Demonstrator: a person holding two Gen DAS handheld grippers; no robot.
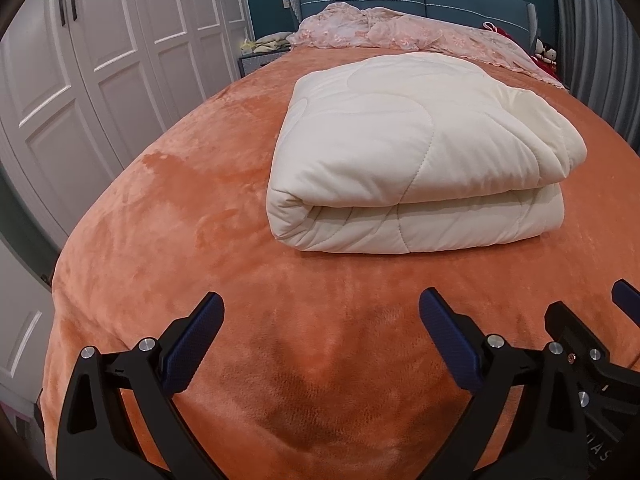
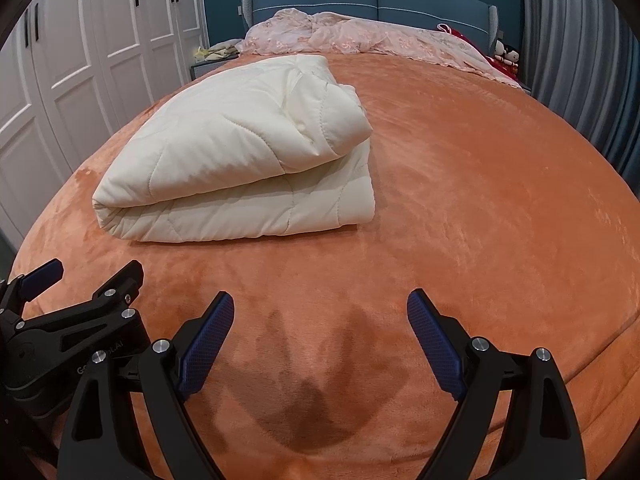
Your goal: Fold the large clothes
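We see the cream quilted padded comforter (image 1: 420,160), folded into a thick rounded bundle, lying on the plush orange fleece bed cover (image 1: 160,220). Our left gripper (image 1: 320,312) and right gripper (image 2: 320,312) hover near it, jaws wide, holding nothing.

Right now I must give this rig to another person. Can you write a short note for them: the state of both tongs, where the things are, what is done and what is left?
Left tongs: open, holding nothing, over the bare orange blanket near the foot of the bed.
Right tongs: open, holding nothing, beside the left ones.
Quilt: cream, lying folded into a thick bundle in the middle of the bed, nothing touching it.
Pink cover: crumpled at the headboard end, not folded.
Done: the quilt looks folded.
Left: perhaps tidy the quilt's looser right-hand edge; the pink cover may be next.
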